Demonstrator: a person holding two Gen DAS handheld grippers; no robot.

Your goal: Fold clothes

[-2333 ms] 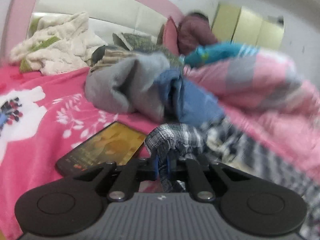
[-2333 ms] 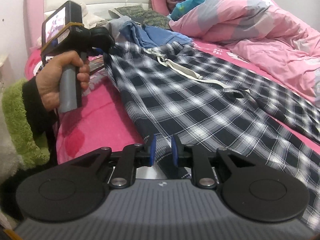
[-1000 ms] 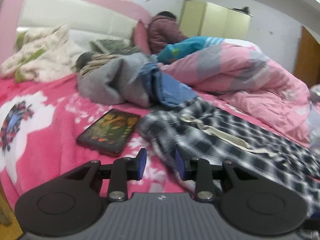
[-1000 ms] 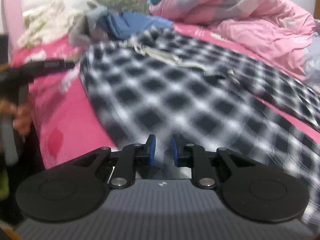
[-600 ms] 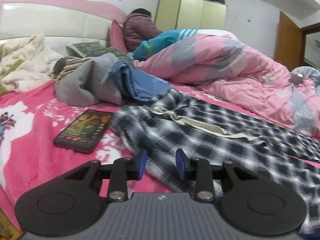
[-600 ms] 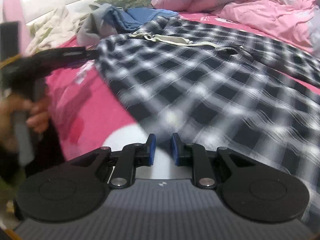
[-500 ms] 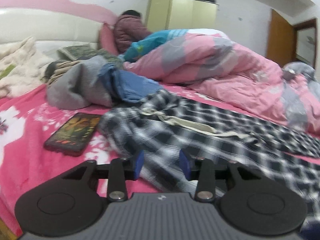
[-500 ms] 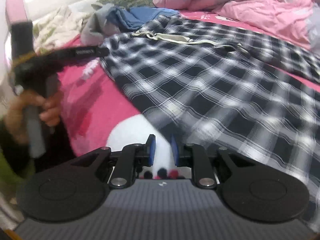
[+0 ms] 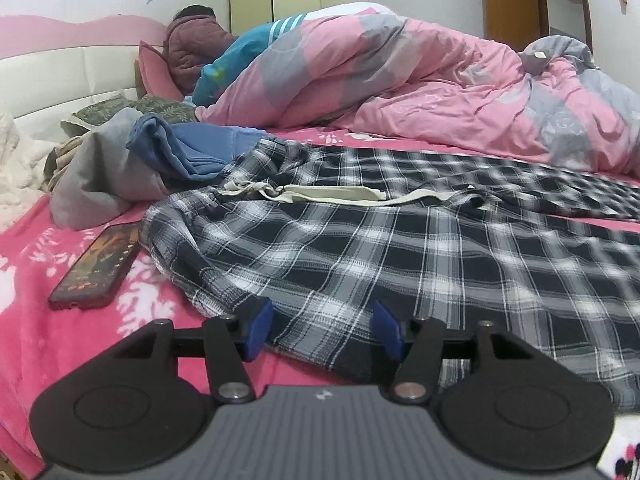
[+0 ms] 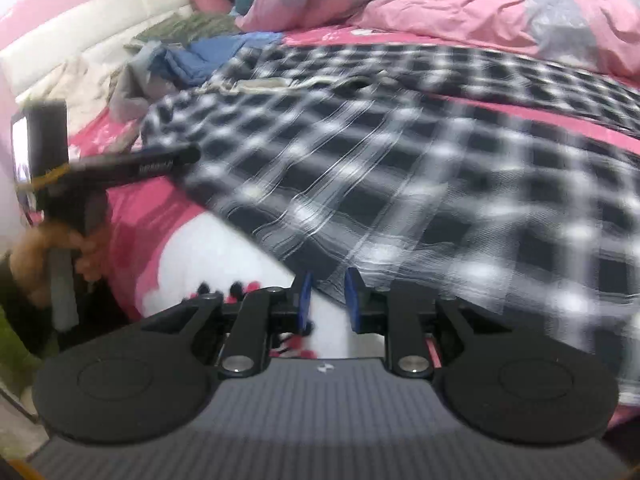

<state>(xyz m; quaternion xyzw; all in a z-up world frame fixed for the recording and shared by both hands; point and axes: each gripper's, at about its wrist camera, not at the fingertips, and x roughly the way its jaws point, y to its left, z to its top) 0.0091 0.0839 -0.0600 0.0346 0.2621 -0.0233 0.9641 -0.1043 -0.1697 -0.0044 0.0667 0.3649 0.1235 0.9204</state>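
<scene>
Spreading out flat across the bed (image 9: 32, 320), the plaid pants (image 9: 360, 248) look staged for folding. Left gripper (image 9: 323, 330) is opening over their near edge, not pinching. Right gripper (image 10: 328, 300) is nearly closed, maybe nipping the hem, too blurry to say.

A phone (image 9: 96, 266) lies screen-up on the pink bedspread (image 9: 36, 320), ahead-left of the left tongs; a rumpled pink duvet (image 9: 420, 92) is heaped far beyond them.
</scene>
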